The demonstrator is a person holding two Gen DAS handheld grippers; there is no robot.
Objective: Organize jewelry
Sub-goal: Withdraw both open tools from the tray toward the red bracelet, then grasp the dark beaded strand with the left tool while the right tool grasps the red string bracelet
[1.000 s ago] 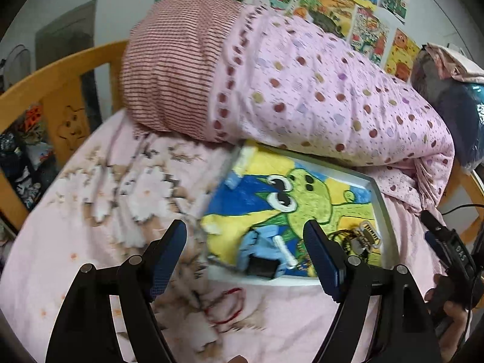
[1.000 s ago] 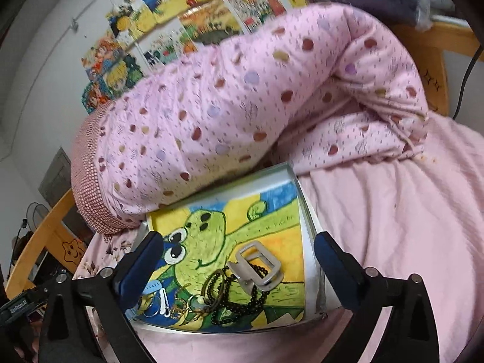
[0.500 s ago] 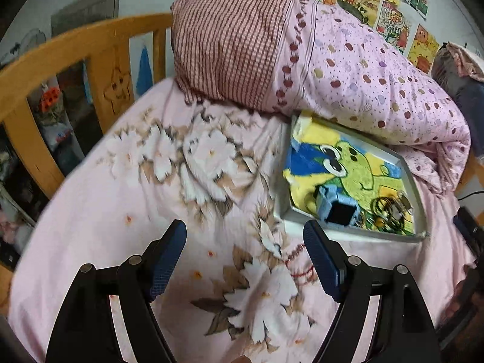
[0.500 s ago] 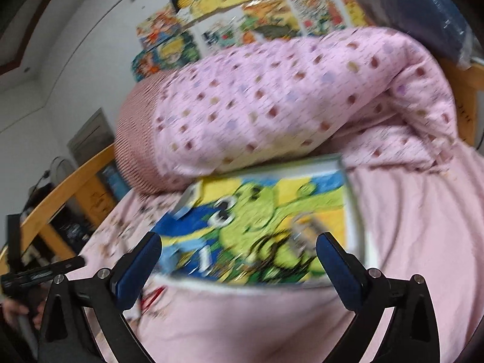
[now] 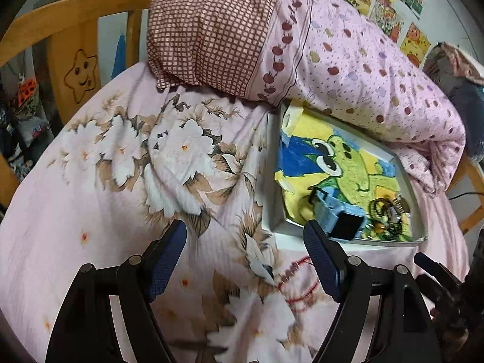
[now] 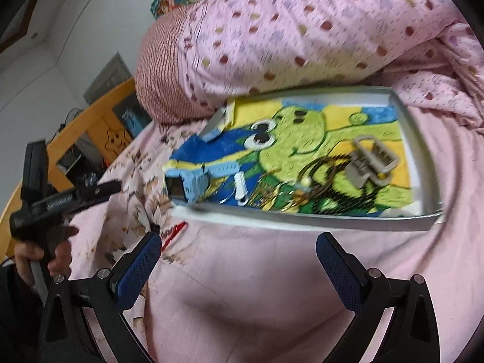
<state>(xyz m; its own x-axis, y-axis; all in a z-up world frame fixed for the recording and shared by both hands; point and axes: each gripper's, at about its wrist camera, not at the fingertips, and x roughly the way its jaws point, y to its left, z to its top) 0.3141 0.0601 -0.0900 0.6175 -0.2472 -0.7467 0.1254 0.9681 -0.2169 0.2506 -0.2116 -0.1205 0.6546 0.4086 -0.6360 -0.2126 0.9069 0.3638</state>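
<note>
A shallow white tray (image 5: 271,181) (image 6: 302,215) lined with a frog drawing lies on the pink bed. It holds a blue watch (image 5: 341,217) (image 6: 190,181), a white clip (image 6: 241,187), a grey hair claw (image 6: 369,163) and a tangle of dark and gold bracelets (image 5: 387,214) (image 6: 320,181). A red bead bracelet (image 5: 296,281) (image 6: 174,234) lies on the sheet just in front of the tray. My left gripper (image 5: 245,260) is open and empty above the floral sheet, left of the tray. Short of the tray's near rim, my right gripper (image 6: 239,272) is also open and empty.
A rolled pink dotted quilt (image 5: 363,69) (image 6: 302,30) and a checked pillow (image 5: 211,27) press against the tray's far side. A wooden bed rail (image 5: 69,39) (image 6: 99,121) runs along the left. A hand (image 6: 45,254) holds the left gripper's handle at the right wrist view's left edge.
Both grippers have drawn back from the tray and stay open. The left one swung left over the floral sheet, so the tray now sits to its right.
</note>
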